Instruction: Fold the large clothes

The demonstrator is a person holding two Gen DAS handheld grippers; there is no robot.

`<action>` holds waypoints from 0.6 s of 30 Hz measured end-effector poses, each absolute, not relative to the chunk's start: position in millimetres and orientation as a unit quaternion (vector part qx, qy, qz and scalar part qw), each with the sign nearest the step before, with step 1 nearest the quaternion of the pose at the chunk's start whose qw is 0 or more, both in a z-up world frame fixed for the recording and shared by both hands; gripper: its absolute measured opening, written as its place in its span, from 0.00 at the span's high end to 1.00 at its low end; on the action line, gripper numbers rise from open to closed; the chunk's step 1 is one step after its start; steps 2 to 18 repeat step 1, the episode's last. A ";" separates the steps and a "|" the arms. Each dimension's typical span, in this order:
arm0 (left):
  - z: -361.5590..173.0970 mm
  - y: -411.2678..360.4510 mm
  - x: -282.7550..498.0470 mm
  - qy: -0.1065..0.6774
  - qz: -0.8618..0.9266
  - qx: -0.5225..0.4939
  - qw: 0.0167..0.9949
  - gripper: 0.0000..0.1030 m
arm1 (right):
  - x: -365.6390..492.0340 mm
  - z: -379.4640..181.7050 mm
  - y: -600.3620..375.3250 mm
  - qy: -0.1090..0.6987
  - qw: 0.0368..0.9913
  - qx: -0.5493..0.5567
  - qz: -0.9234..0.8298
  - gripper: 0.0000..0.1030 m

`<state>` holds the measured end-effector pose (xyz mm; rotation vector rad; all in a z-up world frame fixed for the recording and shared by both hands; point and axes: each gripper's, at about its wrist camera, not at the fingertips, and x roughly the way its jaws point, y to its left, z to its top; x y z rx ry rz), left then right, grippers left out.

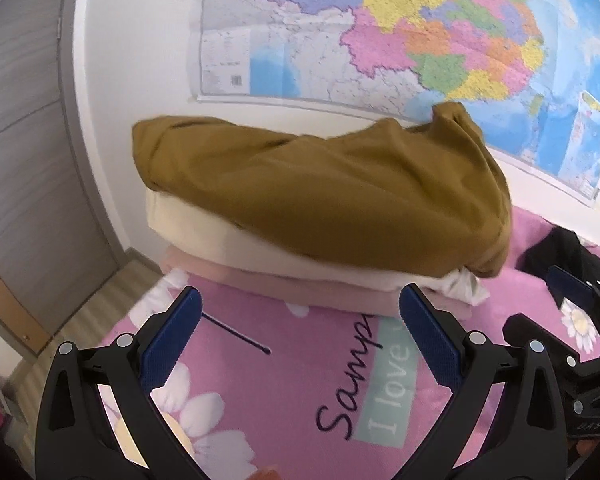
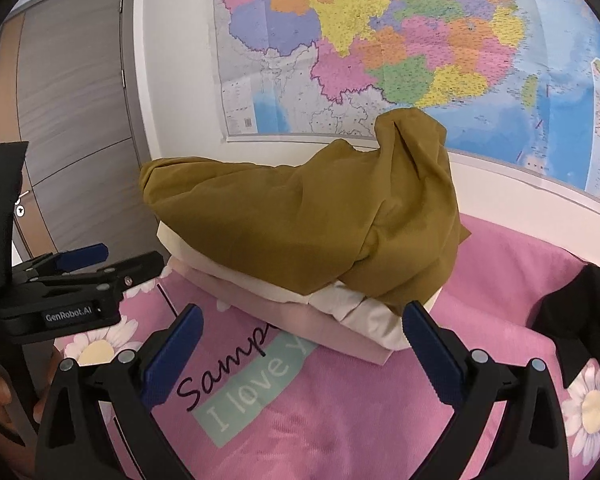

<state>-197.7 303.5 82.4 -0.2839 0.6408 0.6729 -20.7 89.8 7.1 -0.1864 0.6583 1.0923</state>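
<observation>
A mustard-brown garment [image 1: 320, 192] lies loosely folded on top of a stack of folded clothes: a cream piece [image 1: 220, 236] and a pale pink piece [image 1: 300, 276] under it. The stack sits on a pink bedspread [image 1: 300, 380] against the wall. It also shows in the right wrist view [image 2: 308, 232]. My left gripper [image 1: 300, 300] is open and empty, just in front of the stack. My right gripper [image 2: 300, 316] is open and empty, close to the stack's front corner. The left gripper shows from the side in the right wrist view [image 2: 100, 264].
A black garment [image 2: 580, 312] lies on the bed to the right of the stack. A large coloured map [image 1: 420, 40] hangs on the white wall behind. A grey door [image 2: 72, 120] stands at the left. The bed's left edge drops to a wood floor [image 1: 80, 320].
</observation>
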 end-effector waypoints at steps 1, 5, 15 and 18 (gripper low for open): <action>81.4 302.5 -198.2 0.310 0.325 -0.139 0.883 0.05 | -22.5 7.4 87.0 0.307 0.799 -0.086 0.509 0.06; 81.4 302.5 -198.2 0.310 0.325 -0.139 0.883 0.05 | -22.5 7.4 87.0 0.307 0.799 -0.086 0.509 0.06; 81.4 302.5 -198.2 0.310 0.325 -0.139 0.883 0.05 | -22.5 7.4 87.0 0.307 0.799 -0.086 0.509 0.06; 81.4 302.5 -198.2 0.310 0.325 -0.139 0.883 0.05 | -22.5 7.4 87.0 0.307 0.799 -0.086 0.509 0.06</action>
